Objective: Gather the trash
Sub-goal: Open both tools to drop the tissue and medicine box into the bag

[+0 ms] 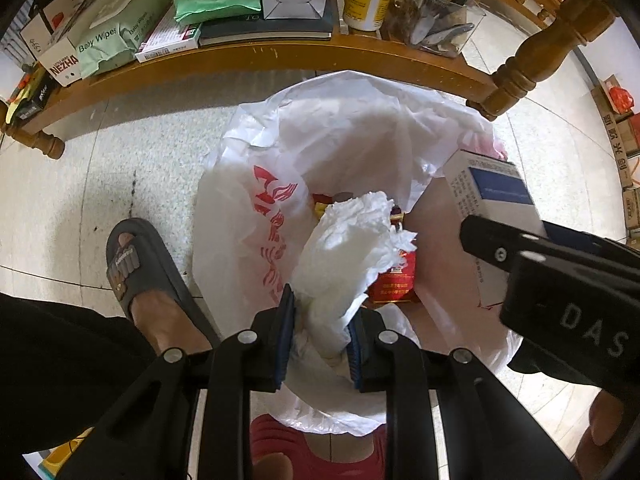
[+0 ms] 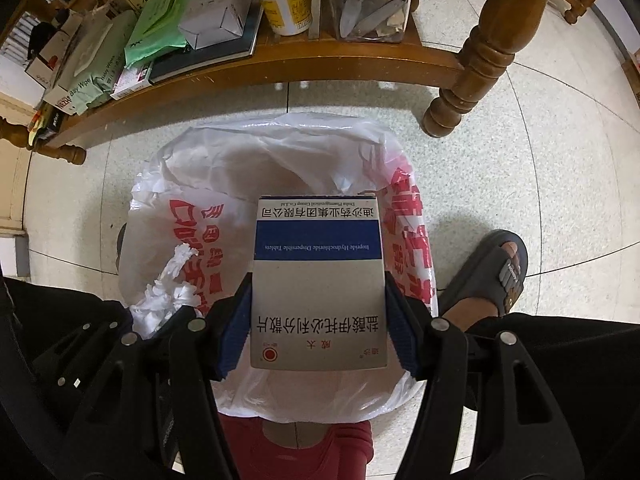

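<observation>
both grippers over white-plastic-lined trash bin [image 1: 256, 208] rn. left gripper [image 1: 322, 332] fingers clamped on crumpled white tissue wad [image 1: 352, 248], hanging above bin opening. right gripper [image 2: 318, 320] fingers squeezing grey-and-blue cardboard medicine box [image 2: 318, 280] by its sides, also above bin. red cigarette pack [image 1: 394, 284] down inside bin.

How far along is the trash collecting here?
Partly done: a red packet already lies in the lined bin. In hand: the left tongs grip a crumpled tissue and the right tongs a medicine box, both over the bin. Left to do: release both.
</observation>
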Motion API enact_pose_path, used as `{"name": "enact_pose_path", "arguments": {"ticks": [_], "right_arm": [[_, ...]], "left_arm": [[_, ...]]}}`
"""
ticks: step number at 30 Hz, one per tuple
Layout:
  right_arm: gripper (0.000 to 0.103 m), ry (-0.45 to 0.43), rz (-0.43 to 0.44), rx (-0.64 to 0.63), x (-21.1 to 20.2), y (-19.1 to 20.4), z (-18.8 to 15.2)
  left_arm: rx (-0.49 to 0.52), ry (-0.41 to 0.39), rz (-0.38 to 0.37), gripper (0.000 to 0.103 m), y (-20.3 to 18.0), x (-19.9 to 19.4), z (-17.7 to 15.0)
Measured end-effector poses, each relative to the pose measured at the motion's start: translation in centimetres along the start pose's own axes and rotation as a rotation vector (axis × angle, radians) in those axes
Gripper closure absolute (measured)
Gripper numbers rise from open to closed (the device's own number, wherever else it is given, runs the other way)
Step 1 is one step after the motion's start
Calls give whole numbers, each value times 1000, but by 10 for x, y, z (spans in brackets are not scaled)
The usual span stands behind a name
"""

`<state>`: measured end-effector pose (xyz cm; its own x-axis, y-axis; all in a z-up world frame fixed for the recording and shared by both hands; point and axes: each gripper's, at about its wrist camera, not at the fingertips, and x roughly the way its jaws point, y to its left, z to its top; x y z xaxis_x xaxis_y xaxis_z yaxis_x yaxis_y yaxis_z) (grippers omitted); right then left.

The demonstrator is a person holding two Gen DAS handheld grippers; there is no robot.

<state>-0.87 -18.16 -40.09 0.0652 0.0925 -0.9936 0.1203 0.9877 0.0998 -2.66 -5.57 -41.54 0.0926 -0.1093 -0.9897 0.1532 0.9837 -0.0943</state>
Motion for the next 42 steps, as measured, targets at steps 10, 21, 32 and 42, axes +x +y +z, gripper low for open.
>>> {"name": "enact_pose_path", "arguments": {"ticks": [10, 21, 32, 42], "right_arm": [[43, 11, -10, -5, 8, 3, 2], [17, 1, -2, 22, 7, 0, 6], [17, -10, 5, 36, 3, -2, 5], [17, -44, 3, 60, -12, -10, 3]], "left_arm": [[35, -10, -9, 53, -5, 0, -1], [29, -11, 3, 7, -2, 0, -2], [23, -31, 13, 8, 2, -5, 0], [-5, -96, -23, 8, 4, -24, 5]]}}
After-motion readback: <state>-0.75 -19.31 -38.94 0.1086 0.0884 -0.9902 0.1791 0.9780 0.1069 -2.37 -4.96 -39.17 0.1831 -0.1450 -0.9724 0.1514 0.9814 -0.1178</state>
